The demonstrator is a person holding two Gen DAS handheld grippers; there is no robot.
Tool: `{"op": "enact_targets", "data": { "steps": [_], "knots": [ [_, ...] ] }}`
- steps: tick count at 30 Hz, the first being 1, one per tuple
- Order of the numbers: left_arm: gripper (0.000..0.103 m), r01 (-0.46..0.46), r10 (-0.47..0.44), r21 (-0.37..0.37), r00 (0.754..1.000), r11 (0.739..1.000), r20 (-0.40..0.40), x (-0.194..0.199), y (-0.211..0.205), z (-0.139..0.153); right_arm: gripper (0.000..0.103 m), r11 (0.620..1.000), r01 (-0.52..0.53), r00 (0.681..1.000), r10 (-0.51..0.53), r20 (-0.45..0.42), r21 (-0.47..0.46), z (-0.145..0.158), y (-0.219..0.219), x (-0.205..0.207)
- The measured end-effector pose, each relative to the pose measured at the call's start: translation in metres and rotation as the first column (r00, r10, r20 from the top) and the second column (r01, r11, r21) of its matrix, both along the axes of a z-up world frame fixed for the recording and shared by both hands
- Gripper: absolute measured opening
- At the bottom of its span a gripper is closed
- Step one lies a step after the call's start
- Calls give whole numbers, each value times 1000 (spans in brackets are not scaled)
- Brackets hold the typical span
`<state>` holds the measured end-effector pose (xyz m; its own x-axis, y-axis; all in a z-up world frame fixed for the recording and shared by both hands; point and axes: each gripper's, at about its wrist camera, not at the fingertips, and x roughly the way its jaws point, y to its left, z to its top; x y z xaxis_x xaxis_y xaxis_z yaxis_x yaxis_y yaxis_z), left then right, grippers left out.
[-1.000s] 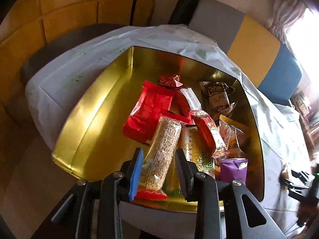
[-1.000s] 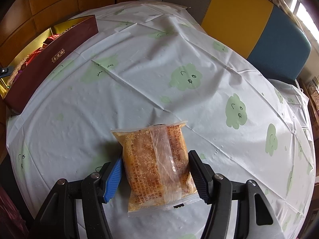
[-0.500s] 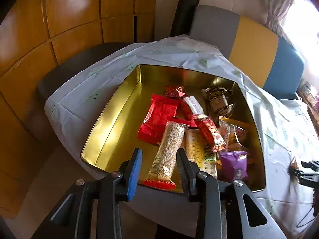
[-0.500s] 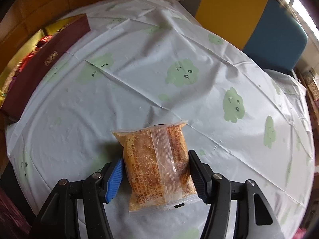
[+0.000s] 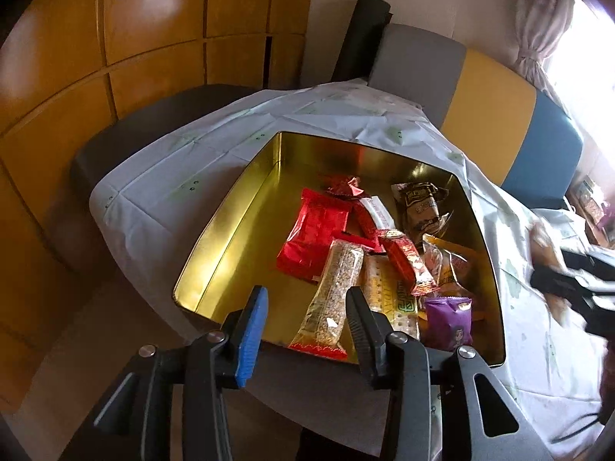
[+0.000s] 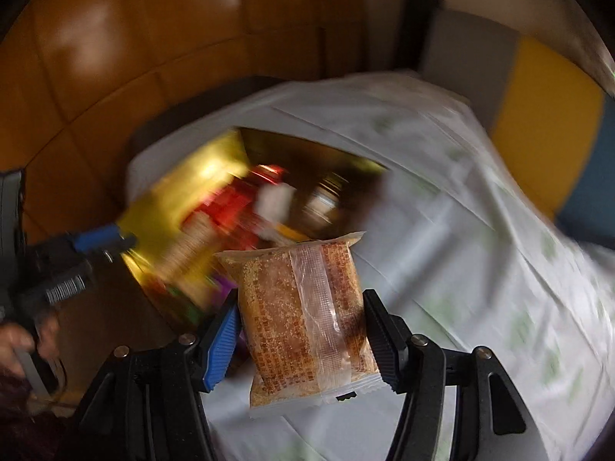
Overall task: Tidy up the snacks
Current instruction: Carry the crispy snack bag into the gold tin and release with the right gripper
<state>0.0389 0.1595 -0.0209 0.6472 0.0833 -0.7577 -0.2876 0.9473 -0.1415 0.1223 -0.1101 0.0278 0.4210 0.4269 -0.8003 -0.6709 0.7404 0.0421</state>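
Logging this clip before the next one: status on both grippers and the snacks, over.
Left gripper open, empty, above the gold-lined box. Right gripper shut on the clear-wrapped orange snack pack, heading for the box. View blurred; path looks clear.

Table (image 5: 215,176): rounded edge, fully draped; its own surface is hidden.
Tablecloth (image 5: 346,115): pale white sheet with faint green prints and fold creases, lying directly on the table and hanging over its edge.
Gold box (image 5: 230,230): open, shiny gold interior, resting directly on the tablecloth near the table's edge. In the right wrist view the box (image 6: 173,199) is heavily blurred.
Cloth beyond the gold box: bare creased cloth running to the far edge.
Cloth right of the gold box: wide stretch of cloth (image 6: 480,249) with green prints; detail is blurred.
Box contents: wrapped snacks lie inside, not directly on the table.
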Motion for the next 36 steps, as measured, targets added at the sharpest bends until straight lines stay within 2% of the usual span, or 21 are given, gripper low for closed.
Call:
{"op": "enact_targets", "data": {
  "steps": [3, 8, 10, 14, 20, 21, 22, 23, 25, 26, 30, 36],
  "knots": [
    [43, -7, 6, -12, 1000, 1000, -6, -2, 3, -4, 62, 1000, -18, 1000, 18, -24, -4, -12, 41, 13],
    [43, -7, 6, -11, 1000, 1000, -17, -5, 7, -8, 63, 996, 26, 992, -37, -122, -90, -63, 86, 45],
    [43, -3, 2, -14, 1000, 1000, -22, -5, 7, -10, 66, 994, 37, 994, -48, -100, -107, -74, 89, 47],
    [43, -3, 3, -23, 1000, 1000, -25, -4, 8, -13, 78, 997, 39, 991, -47, -128, -63, -65, 81, 45],
    [44, 2, -2, -17, 1000, 1000, -13, -4, 3, -9, 79, 999, 43, 997, -43, -70, 4, -35, 60, 27],
    [46, 1, -1, -14, 1000, 1000, -11, -4, 2, -9, 76, 999, 35, 997, -34, -63, 10, -31, 62, 20],
    [48, 0, 0, -10, 1000, 1000, -9, -4, 2, -8, 66, 1000, 20, 998, -19, -52, 13, -31, 64, 15],
    [48, -1, 1, -8, 1000, 1000, -7, -5, 2, -8, 61, 1000, 9, 999, -9, -45, 8, -31, 67, 12],
    [48, -1, 1, -5, 1000, 1000, -4, -5, 1, -6, 44, 999, -1, 1000, 0, -25, -37, -36, 76, 8],
    [48, 0, -1, -2, 1000, 1000, -2, -6, 0, -5, 40, 997, 11, 1000, -11, -1, -76, -41, 81, 12],
    [48, 6, -7, 27, 1000, 1000, 9, -8, -5, 0, 40, 994, 63, 998, -61, 27, -85, -47, 85, 26],
    [48, 22, -23, 51, 999, 998, 26, -10, -12, 6, 40, 992, 109, 994, -109, -1, -58, -48, 75, 34]
  ]
}}
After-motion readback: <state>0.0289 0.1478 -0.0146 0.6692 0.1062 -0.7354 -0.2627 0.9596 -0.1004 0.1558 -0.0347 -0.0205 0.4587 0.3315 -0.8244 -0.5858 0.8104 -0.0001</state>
